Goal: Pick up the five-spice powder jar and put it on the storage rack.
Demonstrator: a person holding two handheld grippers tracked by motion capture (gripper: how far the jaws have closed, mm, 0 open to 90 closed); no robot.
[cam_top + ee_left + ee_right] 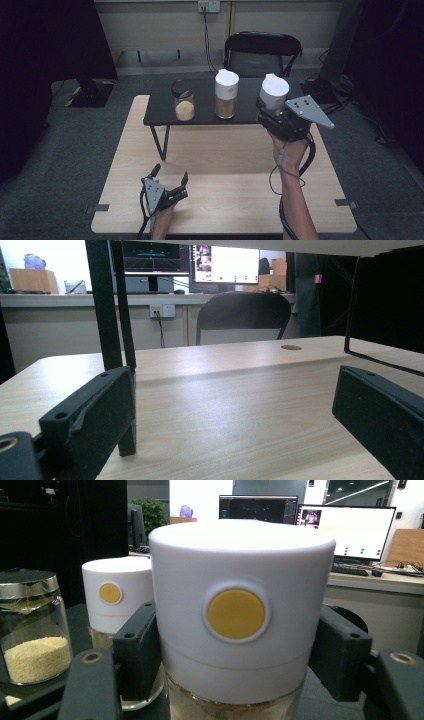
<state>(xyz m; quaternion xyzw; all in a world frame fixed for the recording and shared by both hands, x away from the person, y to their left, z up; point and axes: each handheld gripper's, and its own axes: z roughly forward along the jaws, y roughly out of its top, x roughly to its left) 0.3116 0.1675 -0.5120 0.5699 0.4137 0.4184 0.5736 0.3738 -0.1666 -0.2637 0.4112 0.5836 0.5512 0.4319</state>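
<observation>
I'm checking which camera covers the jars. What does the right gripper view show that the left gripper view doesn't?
Right gripper view: the right gripper shut on a white-lidded glass jar with a yellow button, beside a second white-lidded jar and a metal-lidded glass jar of yellow grains. Left gripper view: the left gripper, open, low over the pale wooden table, facing a black chair. Both show lit monitors behind.

Low black shelf (160, 107) on the wooden table (225, 200), w/ a short glass jar (184, 104) of yellow grains, dark lid, and just right of it a taller white-capped jar (226, 94) w/ yellow dot. Black chair (262, 52) behind the table. Wall socket (209, 6) above. Monitors (345, 527) on the desk at back.
</observation>
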